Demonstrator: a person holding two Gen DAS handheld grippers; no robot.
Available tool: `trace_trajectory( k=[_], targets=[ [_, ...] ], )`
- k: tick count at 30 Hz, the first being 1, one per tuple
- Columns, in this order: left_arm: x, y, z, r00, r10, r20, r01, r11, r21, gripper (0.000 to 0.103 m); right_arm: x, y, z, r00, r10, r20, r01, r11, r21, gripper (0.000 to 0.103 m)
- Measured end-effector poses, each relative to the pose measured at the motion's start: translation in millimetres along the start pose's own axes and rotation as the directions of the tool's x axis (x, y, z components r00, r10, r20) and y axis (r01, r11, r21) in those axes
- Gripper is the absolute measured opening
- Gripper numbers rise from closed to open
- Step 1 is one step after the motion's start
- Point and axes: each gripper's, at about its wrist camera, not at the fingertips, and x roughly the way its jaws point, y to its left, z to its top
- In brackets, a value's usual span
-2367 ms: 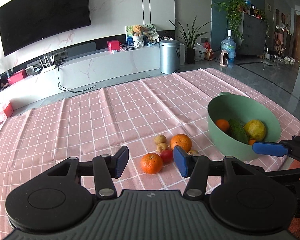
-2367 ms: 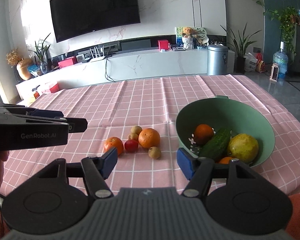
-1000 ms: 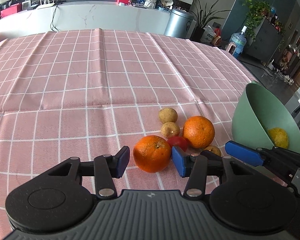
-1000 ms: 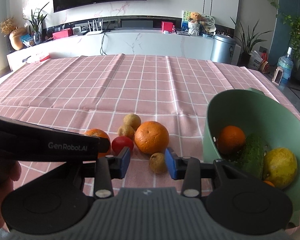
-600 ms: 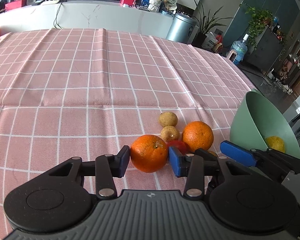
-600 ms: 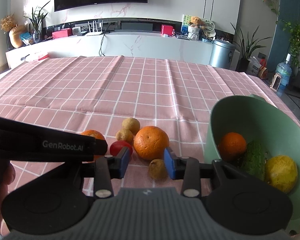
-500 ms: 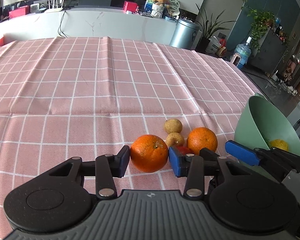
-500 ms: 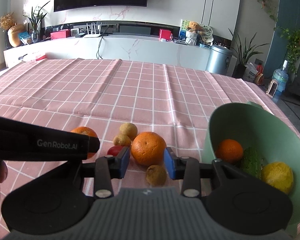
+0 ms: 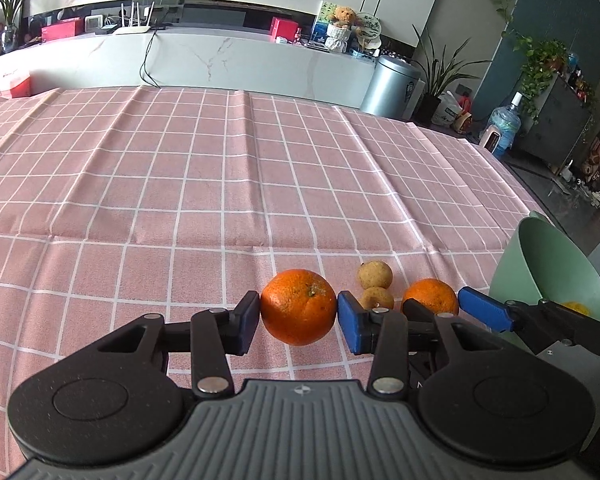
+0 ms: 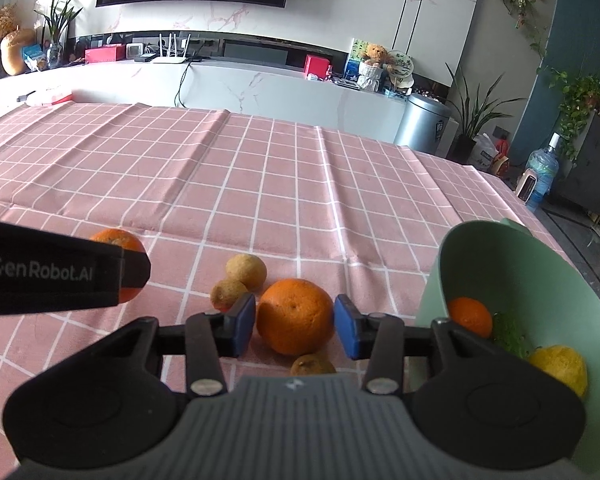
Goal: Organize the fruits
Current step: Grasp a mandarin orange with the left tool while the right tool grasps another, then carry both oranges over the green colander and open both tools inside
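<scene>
Each of two oranges sits clamped between blue pads, the smaller orange (image 9: 298,306) in the left gripper (image 9: 298,322), the larger orange (image 10: 296,316) in the right gripper (image 10: 295,330), so carrying both rightward into the green bowl (image 10: 512,264) seems next.

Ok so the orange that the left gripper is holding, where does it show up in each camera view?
Left wrist view: the held orange sits low at centre, between the left gripper pads.
Right wrist view: the same orange is at the left edge, partly hidden behind the left gripper's black finger.
Shared landmark: the pair of small brown fruits, to the right of the orange in both views.
</scene>
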Motion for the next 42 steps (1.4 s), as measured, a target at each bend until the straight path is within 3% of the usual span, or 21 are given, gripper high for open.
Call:
trace_trajectory(
  k=[6,19,24,29,42],
  targets=[
    [0,-1,-1,1.0,-0.006,0.0,0.006,1.0,0.01,0.048,3,4,0,1.0,-0.028,0.001,0.028,0.999,-0.025,0.04],
    [-6,-4,-4,1.0,0.009,0.001,-0.009,1.0,0.013,0.048,-21,-6,2,0.999,0.014,0.044,-0.013,1.0,-0.022,0.037],
    [-14,-1,-8,0.999,0.01,-0.03,-0.01,1.0,-0.004,0.048,-41,-17,1,0.995,0.102,0.0,-0.102,0.994,0.029,0.037],
    [-18,-3,-16,0.994,0.022,-0.105,-0.02,1.0,0.016,0.048,-52,-21,-8,0.976,0.206,-0.075,-0.198,0.975,0.104,0.037],
    [-14,-8,-27,0.987,0.028,-0.157,-0.019,0.998,0.058,0.048,-50,-16,-27,0.962,0.23,-0.145,-0.216,0.971,0.104,0.043]
  ],
)
